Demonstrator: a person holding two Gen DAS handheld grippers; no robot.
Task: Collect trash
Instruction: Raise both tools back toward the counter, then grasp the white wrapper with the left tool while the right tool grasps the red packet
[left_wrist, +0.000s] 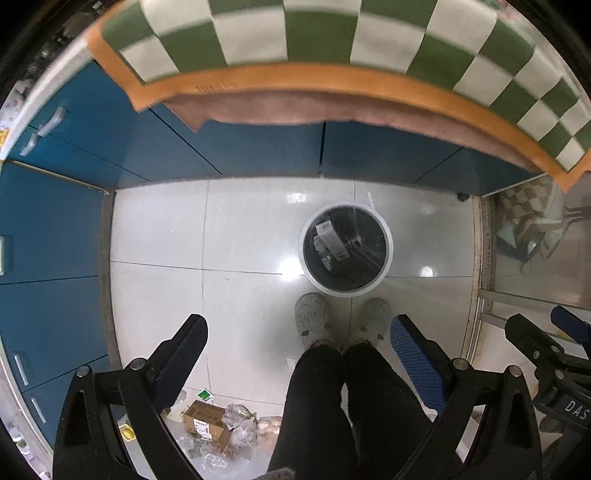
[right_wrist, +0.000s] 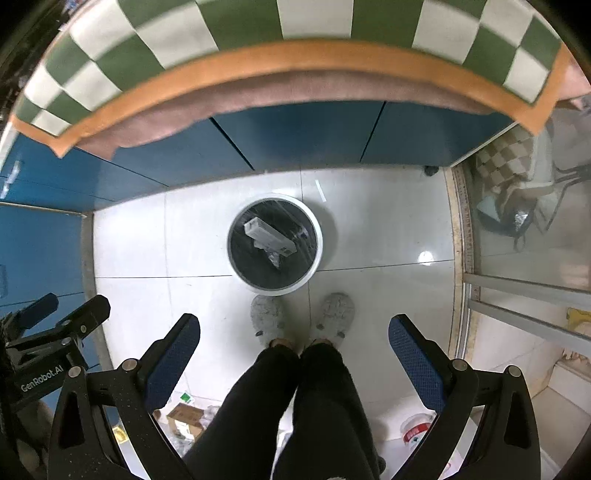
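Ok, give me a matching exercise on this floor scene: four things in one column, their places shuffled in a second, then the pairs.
Things:
1. round white trash bin with black liner
2. brown cardboard box
3. grey fuzzy slippers
4. green-and-white checked cloth with orange border

Places:
A. on the person's feet
B. draped over the blue cabinets
C. on the white tile floor just ahead of the feet
D. among crumpled wrappers behind the feet

Pairs: 1-C, 2-D, 3-A, 4-B

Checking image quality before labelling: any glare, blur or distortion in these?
Left wrist: ceiling-light glare on floor beside bin, tablecloth edge motion-blurred, fisheye bends it. Right wrist: glare spot right of bin, same blur and bending; both corners vignetted black.
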